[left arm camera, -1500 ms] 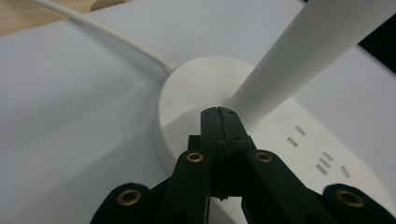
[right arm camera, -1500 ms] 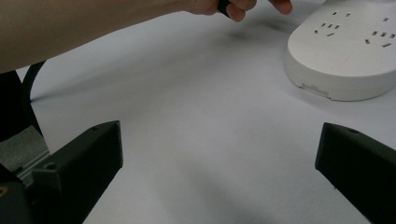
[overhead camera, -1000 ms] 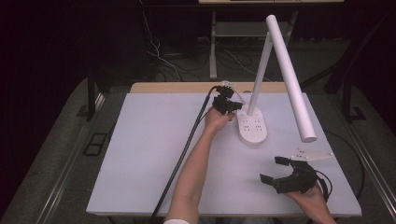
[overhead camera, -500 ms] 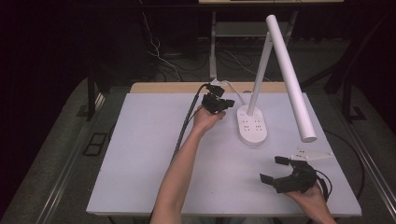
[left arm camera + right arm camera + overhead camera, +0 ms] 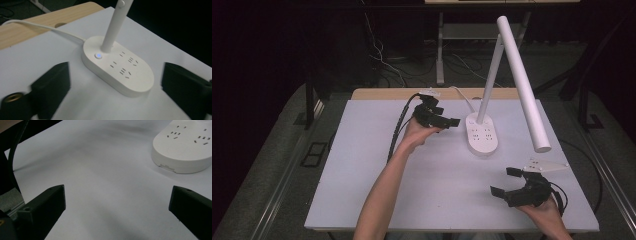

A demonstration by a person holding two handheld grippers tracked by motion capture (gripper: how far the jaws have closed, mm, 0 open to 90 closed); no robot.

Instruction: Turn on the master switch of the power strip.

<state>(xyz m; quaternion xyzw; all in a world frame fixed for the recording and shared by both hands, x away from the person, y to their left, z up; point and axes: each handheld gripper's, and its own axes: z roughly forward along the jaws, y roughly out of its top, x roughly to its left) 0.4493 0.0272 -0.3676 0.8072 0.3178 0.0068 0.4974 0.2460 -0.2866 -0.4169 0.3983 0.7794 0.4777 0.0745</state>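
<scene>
- Worktop (image 5: 362, 165): white sheet over a wooden top; a strip of wood (image 5: 382, 93) shows along the far edge.
- Lamp (image 5: 517, 70): white, stands right of centre toward the far side. Oval base (image 5: 482, 134) lies flat on the sheet and carries socket slots on top. Stem rises from the far end of the base; the long head slopes down toward the near right.
- Left gripper view: a small button (image 5: 98, 55) glows blue on the base, beside the stem foot. A white cord (image 5: 45, 27) runs from the base off across the wood.
- Left tongs (image 5: 447, 121): held above the sheet just left of the base, jaws wide apart, nothing between them, not touching the base. Black cable (image 5: 399, 130) trails back toward the near left.
- Right tongs (image 5: 507, 182): at the near right, well apart from the base, jaws spread, empty. Grey plate (image 5: 544, 166) on top.
- Right gripper view: bare sheet between the jaws, base at far right.
</scene>
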